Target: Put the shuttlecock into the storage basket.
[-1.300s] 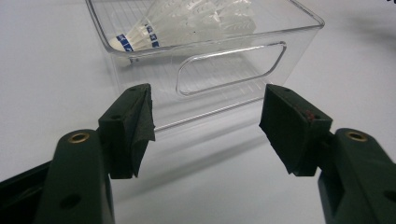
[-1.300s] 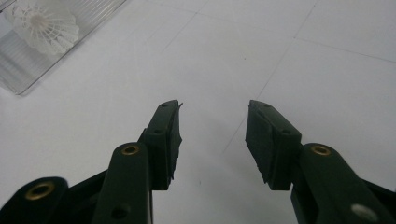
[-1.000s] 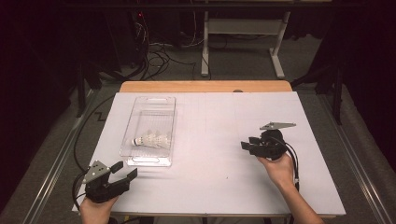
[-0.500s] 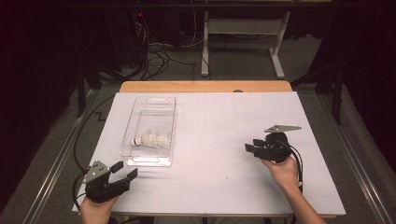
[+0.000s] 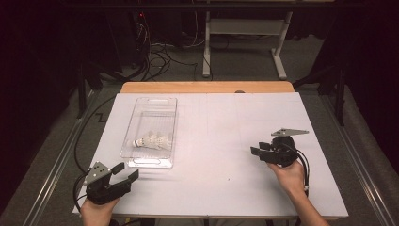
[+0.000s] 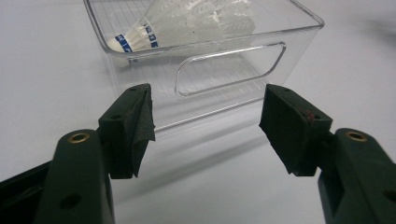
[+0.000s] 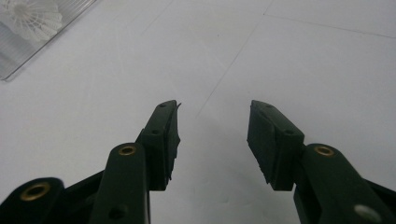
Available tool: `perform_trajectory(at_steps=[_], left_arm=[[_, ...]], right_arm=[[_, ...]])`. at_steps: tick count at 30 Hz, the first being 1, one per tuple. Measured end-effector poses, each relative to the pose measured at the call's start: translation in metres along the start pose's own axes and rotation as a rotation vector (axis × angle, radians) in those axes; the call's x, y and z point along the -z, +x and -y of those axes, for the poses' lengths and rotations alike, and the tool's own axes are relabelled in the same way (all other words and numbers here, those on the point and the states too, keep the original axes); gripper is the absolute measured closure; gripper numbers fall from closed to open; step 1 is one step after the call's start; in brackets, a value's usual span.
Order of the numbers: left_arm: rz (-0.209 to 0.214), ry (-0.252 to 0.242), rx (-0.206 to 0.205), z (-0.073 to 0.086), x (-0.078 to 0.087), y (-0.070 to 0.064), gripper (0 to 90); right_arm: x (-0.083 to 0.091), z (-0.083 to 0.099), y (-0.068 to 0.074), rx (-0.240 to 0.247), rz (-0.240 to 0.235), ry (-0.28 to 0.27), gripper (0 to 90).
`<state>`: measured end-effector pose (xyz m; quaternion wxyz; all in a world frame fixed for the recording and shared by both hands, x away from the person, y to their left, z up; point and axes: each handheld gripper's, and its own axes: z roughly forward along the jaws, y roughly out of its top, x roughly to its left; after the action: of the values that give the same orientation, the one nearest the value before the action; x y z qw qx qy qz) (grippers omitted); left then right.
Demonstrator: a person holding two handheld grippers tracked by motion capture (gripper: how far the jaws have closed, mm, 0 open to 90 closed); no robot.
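High view gives me the clear bin (image 5: pixel 151 132) near the counter's (image 5: pixel 216 188) left edge, shuttlecocks (image 5: pixel 151 140) lying inside; how many overlap there I cannot tell. My left tongs (image 5: pixel 126 172) sit at the near-left corner, spread wide and empty, facing the bin's handle end. My right tongs (image 5: pixel 256 151) hover by the right edge, also wide, holding nothing, well apart from the bin.

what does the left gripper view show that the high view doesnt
Left gripper view: blue bands on the shuttlecock cork and the oval handle cutout in the clear bin's end wall. High view: the right gripper over the white table, cables on the floor. Both: the clear bin with shuttlecocks and the open left gripper.
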<state>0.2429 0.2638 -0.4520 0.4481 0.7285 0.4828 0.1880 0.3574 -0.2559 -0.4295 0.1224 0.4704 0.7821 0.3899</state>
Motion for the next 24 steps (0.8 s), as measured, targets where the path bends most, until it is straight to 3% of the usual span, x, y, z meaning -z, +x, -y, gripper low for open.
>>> perform_trajectory(at_steps=[24], left_arm=[[0.003,-0.001,0.0,0.0,0.0,0.001,35.3]], right_arm=[[0.014,0.017,-0.008,-0.028,0.004,-0.03,52.2]])
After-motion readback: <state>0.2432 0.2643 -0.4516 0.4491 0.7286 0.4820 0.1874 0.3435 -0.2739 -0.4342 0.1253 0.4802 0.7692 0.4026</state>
